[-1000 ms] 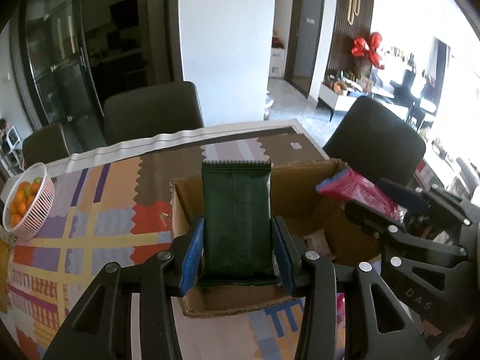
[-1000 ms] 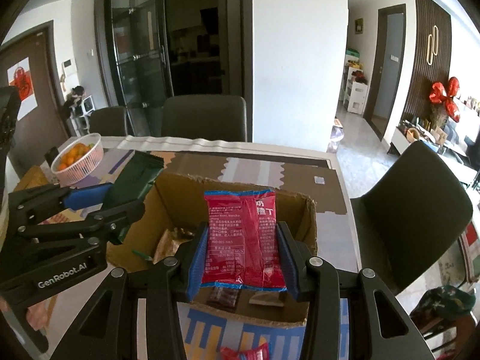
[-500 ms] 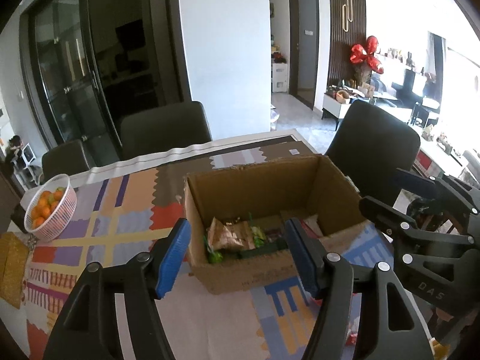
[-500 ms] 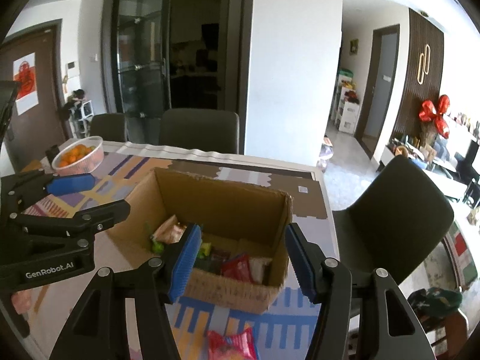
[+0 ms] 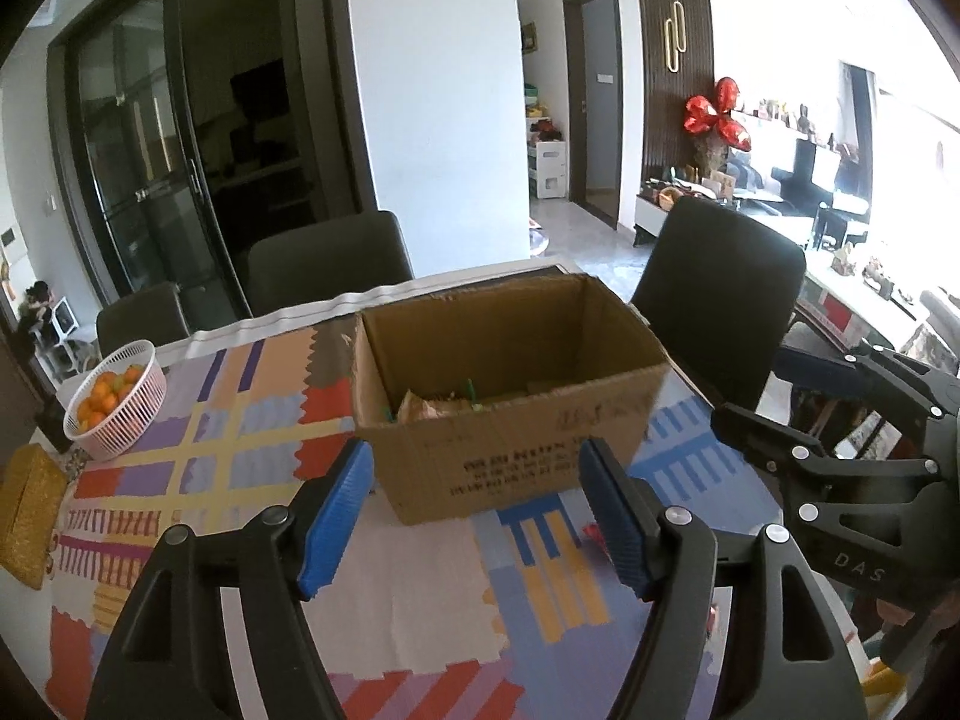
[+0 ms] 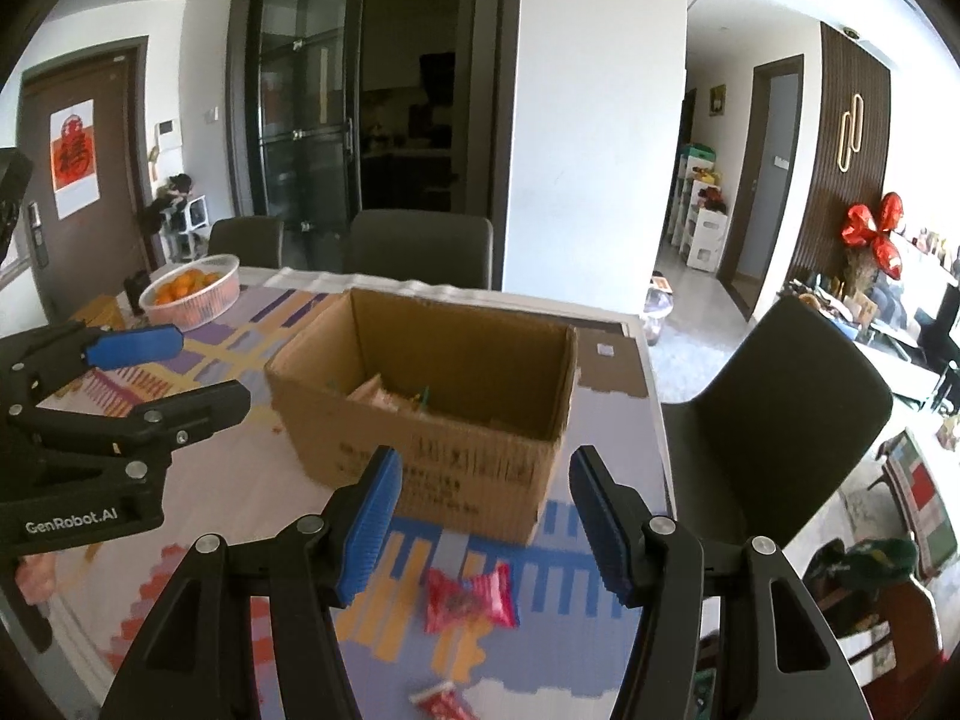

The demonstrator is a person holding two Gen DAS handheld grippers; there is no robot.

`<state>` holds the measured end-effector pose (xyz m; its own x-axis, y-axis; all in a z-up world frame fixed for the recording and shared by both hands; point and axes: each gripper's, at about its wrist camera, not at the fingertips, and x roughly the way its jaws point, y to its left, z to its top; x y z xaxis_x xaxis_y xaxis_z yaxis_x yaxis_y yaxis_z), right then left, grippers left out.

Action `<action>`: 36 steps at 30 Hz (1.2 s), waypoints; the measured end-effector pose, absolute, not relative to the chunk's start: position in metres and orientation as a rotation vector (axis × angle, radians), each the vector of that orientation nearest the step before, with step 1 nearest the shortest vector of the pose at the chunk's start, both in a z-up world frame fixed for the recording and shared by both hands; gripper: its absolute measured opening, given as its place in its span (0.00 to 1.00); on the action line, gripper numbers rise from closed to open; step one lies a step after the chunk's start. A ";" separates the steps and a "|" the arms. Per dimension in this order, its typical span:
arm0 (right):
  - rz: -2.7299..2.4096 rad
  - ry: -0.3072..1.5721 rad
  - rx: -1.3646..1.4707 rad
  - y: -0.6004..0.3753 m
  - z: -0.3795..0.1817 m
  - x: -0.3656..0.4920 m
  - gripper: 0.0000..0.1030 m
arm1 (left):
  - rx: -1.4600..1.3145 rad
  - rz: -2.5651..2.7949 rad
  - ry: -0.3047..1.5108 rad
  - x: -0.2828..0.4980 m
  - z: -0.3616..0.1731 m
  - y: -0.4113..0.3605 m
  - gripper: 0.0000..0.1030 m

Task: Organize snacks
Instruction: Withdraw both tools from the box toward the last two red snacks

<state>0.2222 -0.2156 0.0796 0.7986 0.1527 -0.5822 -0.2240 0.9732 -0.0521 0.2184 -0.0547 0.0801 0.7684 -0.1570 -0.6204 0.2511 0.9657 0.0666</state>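
An open cardboard box (image 5: pixel 510 456) (image 6: pixel 420 456) stands on the patterned tablecloth with snack packets (image 5: pixel 432 405) (image 6: pixel 384 396) lying inside. My left gripper (image 5: pixel 477 462) (image 6: pixel 204 369) hovers short of the box's near wall, its jaws opening with nothing between them. My right gripper (image 6: pixel 485 462) (image 5: pixel 750 387) is beside it on the right, open and empty. A red snack packet (image 6: pixel 471 597) lies on the cloth just below the right gripper's fingers, and another red packet (image 6: pixel 441 699) lies nearer the table edge.
A white basket of oranges (image 5: pixel 117 399) (image 6: pixel 189 294) sits at the far left of the table, with a yellow woven item (image 5: pixel 27 510) near it. Dark chairs (image 5: pixel 714 312) (image 5: pixel 327 264) stand around the table. The table's right edge (image 6: pixel 654 420) runs just past the box.
The left gripper let go of a green packet and the right a red one over the box. Both opened and drew back toward the near side of the table.
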 end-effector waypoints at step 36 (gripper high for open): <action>0.286 1.016 -0.198 -0.231 -0.054 0.161 0.58 | 0.224 -0.368 1.006 0.166 -0.056 -0.096 0.69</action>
